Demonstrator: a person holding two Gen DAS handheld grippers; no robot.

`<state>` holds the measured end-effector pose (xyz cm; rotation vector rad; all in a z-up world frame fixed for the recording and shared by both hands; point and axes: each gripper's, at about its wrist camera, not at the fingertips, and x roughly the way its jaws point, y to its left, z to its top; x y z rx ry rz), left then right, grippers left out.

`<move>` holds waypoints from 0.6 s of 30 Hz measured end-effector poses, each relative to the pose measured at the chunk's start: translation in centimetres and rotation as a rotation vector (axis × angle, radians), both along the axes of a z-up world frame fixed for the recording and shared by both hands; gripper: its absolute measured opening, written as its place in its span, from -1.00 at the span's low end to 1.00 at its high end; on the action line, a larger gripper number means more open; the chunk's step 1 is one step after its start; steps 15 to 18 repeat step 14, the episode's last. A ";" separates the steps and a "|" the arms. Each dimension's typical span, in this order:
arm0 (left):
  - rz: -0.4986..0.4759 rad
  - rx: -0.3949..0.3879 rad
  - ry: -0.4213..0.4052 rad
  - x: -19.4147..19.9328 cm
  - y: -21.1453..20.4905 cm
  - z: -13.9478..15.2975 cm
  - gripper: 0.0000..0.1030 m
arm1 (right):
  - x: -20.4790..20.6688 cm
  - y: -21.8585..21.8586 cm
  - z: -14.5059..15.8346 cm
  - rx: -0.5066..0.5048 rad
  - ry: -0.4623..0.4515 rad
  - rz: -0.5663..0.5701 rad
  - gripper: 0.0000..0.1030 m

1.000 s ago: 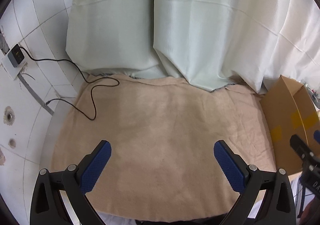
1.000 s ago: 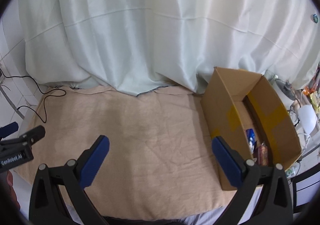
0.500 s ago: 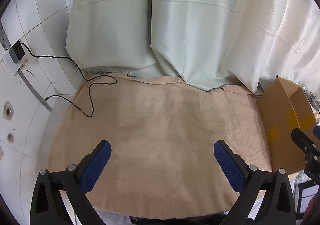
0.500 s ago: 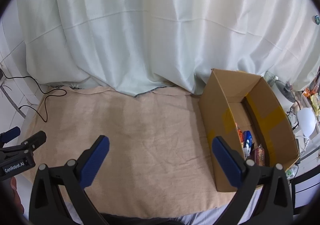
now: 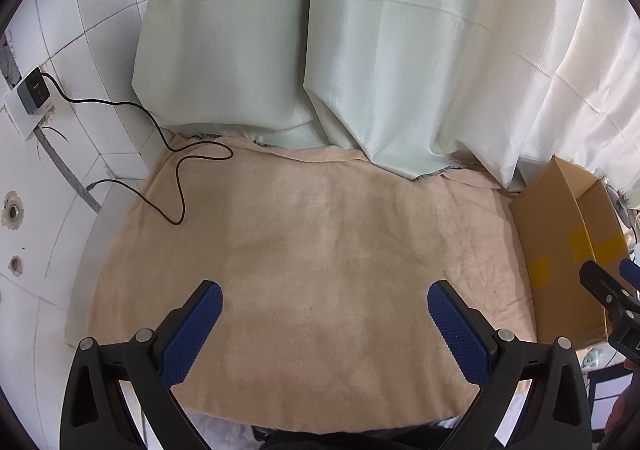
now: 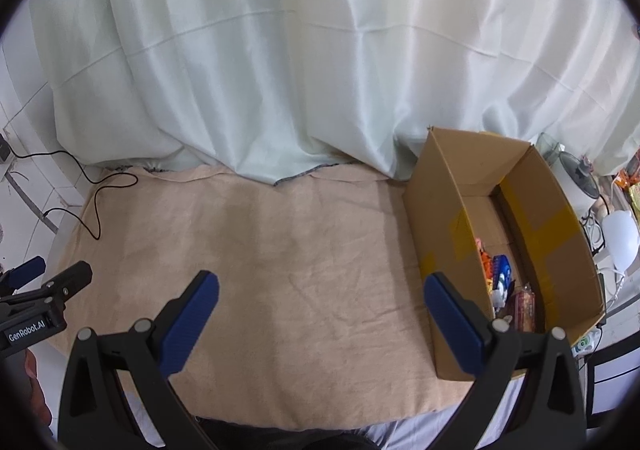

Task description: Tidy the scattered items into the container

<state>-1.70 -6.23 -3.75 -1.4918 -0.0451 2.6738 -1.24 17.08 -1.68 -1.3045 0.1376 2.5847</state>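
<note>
— What's changed since a second ago?
— Both views have pulled back a little; more of the cardboard box [image 6: 500,246] interior shows, with snack packets [image 6: 502,282] lying at its bottom.
— And the hand-held grippers?
— The left hand-held gripper [image 5: 325,300] and right hand-held gripper [image 6: 320,290] are both spread wide, holding nothing, above the beige cloth [image 6: 280,250].
— The room?
— A pale curtain [image 5: 360,50] hangs behind; a black cable [image 5: 176,170] runs from a wall charger [image 5: 36,90] on white tiles onto the cloth.
</note>
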 end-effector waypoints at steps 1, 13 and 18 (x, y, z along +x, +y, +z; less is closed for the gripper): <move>-0.002 -0.002 -0.001 0.0 0.0 0.0 1.00 | 0.0 0.0 0.0 0.001 0.000 0.000 1.00; -0.001 0.007 -0.010 -0.2 0.1 -0.2 1.00 | -0.3 -0.4 -0.3 0.008 -0.010 0.014 1.00; 0.003 0.013 -0.004 -0.1 0.0 -0.1 1.00 | -0.3 -0.3 -0.2 0.011 -0.009 0.013 1.00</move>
